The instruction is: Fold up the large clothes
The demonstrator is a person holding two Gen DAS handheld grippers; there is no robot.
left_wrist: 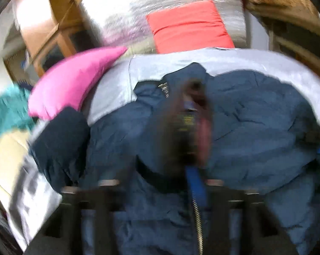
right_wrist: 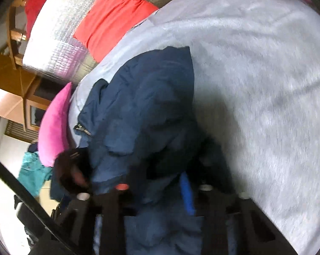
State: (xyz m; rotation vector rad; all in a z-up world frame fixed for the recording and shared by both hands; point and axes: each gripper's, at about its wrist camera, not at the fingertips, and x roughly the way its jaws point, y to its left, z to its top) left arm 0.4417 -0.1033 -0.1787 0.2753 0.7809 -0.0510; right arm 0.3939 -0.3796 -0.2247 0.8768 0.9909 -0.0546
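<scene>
**Blue jacket on the bed**

Left wrist: we see the blue jacket [left_wrist: 255,110] on the grey blanket [left_wrist: 117,85]; our left gripper [left_wrist: 194,148] is blurred, fingers' state unclear.

Right wrist: right gripper [right_wrist: 160,182] fingers clamp jacket [right_wrist: 143,97] fabric.

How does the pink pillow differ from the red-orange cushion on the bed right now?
The pink pillow is bright magenta; the red-orange cushion is coral red. The pillow looks plump and tapers to a point, while the cushion looks flatter and squarer, with a crease across it. The pillow sits at the edge of the grey blanket, close to the navy jacket; the cushion lies farther off on the silvery quilted cover. Both are soft, plain-coloured bedding.
</scene>
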